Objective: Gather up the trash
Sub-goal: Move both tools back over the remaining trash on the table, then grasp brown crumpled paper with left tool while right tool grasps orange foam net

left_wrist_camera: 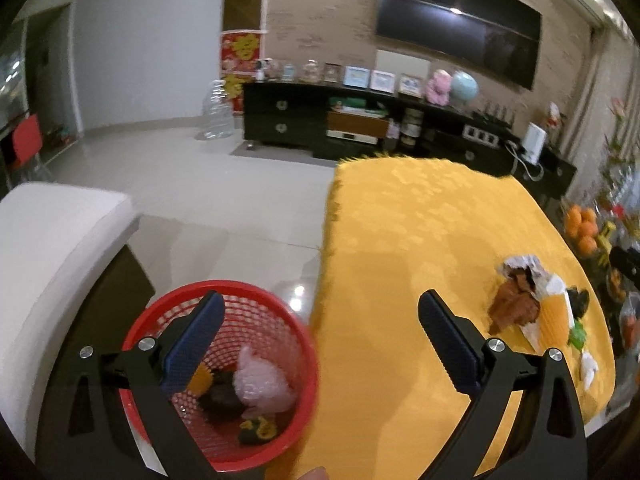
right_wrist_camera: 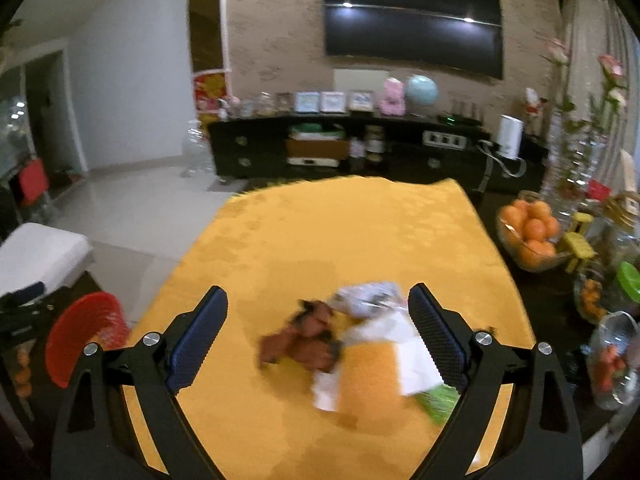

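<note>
A red mesh basket [left_wrist_camera: 276, 436] sits beside the yellow table [left_wrist_camera: 400, 240] and holds a pink bag [left_wrist_camera: 260, 384] and dark scraps. My left gripper [left_wrist_camera: 320, 320] is open and empty, its left finger over the basket. A trash pile lies on the table: brown crumpled wrapper [right_wrist_camera: 308, 340], grey wrapper [right_wrist_camera: 364, 296], white papers [right_wrist_camera: 412, 356] and a green scrap [right_wrist_camera: 436, 400]. The pile also shows in the left wrist view [left_wrist_camera: 516, 304]. My right gripper [right_wrist_camera: 318, 324] is open and empty, just above the pile. The basket shows at the left [right_wrist_camera: 84, 332].
A bowl of oranges [right_wrist_camera: 532, 232], glass jars [right_wrist_camera: 612, 360] and flower vases stand right of the table. A white seat [left_wrist_camera: 52, 240] is left of the basket. A black TV cabinet [right_wrist_camera: 360, 148] lines the far wall.
</note>
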The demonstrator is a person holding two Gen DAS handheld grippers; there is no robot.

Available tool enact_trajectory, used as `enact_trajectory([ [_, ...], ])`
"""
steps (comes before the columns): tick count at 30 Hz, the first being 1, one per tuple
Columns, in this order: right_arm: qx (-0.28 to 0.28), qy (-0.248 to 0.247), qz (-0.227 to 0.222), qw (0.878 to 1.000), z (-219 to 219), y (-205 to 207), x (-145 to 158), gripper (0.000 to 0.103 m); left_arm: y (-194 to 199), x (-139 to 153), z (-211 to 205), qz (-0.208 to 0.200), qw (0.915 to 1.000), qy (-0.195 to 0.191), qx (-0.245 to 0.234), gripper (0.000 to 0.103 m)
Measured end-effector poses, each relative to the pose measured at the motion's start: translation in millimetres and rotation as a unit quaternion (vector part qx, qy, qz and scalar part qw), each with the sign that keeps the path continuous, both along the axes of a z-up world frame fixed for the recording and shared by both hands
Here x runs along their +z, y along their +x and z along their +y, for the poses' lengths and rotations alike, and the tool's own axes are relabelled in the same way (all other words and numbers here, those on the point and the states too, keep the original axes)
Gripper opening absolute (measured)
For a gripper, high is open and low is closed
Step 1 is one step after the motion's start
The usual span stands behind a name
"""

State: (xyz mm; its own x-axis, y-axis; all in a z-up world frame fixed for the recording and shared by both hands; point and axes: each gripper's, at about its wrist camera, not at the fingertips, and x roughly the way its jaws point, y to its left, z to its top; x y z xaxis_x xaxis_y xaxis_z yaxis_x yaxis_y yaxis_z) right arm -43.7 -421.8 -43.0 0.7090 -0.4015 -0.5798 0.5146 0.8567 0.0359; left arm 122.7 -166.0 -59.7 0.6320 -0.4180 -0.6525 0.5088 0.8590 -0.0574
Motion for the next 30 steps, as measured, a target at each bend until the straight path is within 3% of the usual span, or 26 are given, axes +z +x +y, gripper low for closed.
enact_trajectory([
  [5, -0.047, 0.012, -0.005, 0.999, -26.8, -23.3, -5.8, 0.089, -8.3, -11.0, -40.5, 0.013, 0.9983, 0.024, -0.051, 0.094],
  [12, -0.094, 0.066, -0.004, 0.993, -59.5, -40.8, -24.5, 0.089, -19.9, -30.9, -106.2, 0.039, 0.9912, 0.051, -0.115, 0.094],
  [22, -0.108, 0.108, -0.005, 0.988, -77.9, -50.5, -35.6, 0.089, -33.9, -51.7, -202.6, 0.064, 0.9760, 0.074, -0.194, 0.094],
  [30, -0.102, 0.133, -0.004, 0.986, -80.1, -47.2, -42.2, 0.089, -30.6, -69.8, -248.5, 0.089, 0.9659, 0.084, -0.228, 0.094],
])
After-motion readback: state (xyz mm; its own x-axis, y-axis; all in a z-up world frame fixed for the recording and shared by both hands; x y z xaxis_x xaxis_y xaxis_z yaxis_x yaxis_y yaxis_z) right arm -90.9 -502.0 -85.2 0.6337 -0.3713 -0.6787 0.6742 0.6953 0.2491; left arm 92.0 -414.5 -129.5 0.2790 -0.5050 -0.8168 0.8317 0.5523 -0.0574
